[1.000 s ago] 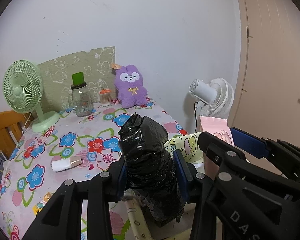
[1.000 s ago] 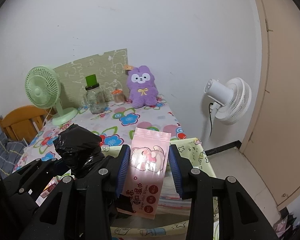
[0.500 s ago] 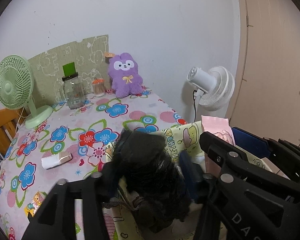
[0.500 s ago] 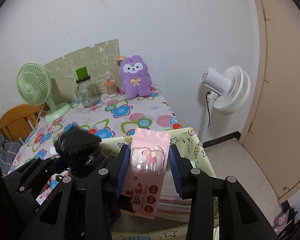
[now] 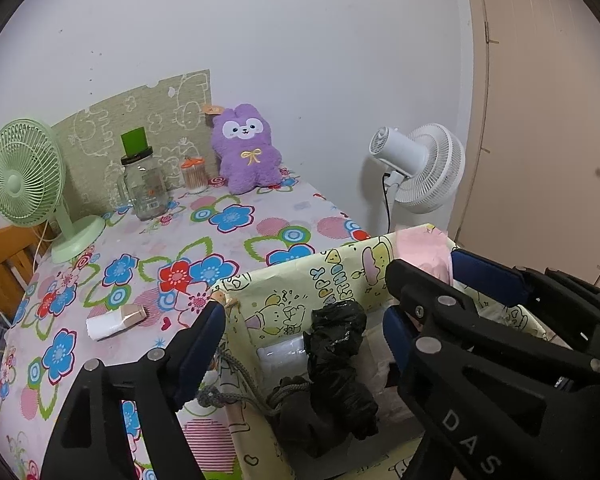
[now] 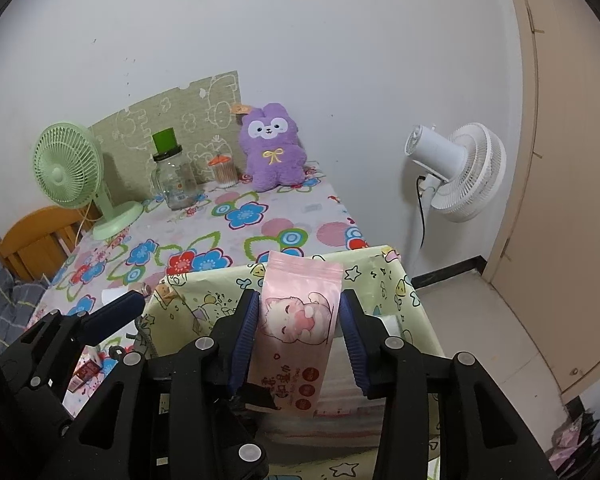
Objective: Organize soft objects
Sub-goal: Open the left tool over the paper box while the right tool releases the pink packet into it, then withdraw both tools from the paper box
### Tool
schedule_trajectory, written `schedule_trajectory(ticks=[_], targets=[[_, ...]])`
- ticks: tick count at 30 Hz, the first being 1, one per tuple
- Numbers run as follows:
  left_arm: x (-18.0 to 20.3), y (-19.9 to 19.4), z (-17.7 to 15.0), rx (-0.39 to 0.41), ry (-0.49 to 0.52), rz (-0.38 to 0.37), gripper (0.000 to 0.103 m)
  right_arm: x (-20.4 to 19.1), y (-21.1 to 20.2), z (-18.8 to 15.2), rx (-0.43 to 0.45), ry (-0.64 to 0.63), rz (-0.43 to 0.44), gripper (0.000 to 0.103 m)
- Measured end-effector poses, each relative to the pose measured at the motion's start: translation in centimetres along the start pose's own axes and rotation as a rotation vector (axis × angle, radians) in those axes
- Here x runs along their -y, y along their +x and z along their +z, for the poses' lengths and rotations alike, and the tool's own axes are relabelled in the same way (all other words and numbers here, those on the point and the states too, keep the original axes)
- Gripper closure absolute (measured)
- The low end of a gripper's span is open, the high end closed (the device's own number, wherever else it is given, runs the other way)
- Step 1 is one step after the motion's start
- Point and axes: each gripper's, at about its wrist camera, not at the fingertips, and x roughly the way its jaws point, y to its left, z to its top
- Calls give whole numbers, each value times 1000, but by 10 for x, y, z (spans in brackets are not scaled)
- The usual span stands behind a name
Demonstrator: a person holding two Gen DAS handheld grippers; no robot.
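A black plastic-wrapped bundle point(image 5: 334, 364) lies inside the yellow cartoon-print fabric bin point(image 5: 300, 276) at the table's near edge. My left gripper point(image 5: 302, 342) is open above it, its fingers spread on either side and empty. My right gripper point(image 6: 298, 336) is shut on a pink wet-wipes pack point(image 6: 300, 320) and holds it upright over the same bin point(image 6: 372, 276). The pink pack also shows in the left wrist view point(image 5: 424, 252). A purple plush bunny point(image 5: 246, 150) sits at the table's far edge by the wall.
The floral tablecloth point(image 5: 160, 248) holds a green desk fan point(image 5: 28, 176), a glass jar with a green lid point(image 5: 142, 180), a small toothpick jar point(image 5: 194, 174) and a small white packet point(image 5: 114, 320). A white floor fan point(image 5: 420, 166) stands to the right. A wooden chair point(image 6: 36, 240) is at left.
My left gripper has opened and let go of the black bundle, which dropped into the yellow bin. My right gripper still holds the pink pack in the same place.
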Motion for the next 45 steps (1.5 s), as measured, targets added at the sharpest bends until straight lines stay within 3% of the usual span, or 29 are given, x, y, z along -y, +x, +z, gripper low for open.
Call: schedule_trajectory(ticks=[1,3,9,45], targets=[[0,-1,0,0,0,-5,16,-1,-1,0,1,-4,-3,52],[0,-4,-1,8,1,-18,13,-2,-2,0,5,-4,-4,33],[0,-13,-3,14,12,-14,7,-5,-10,-1,27,-8,-8,21],[-42,-86,-12,113,-21,14,4,-66,-76,-1,115,-76,5,17]])
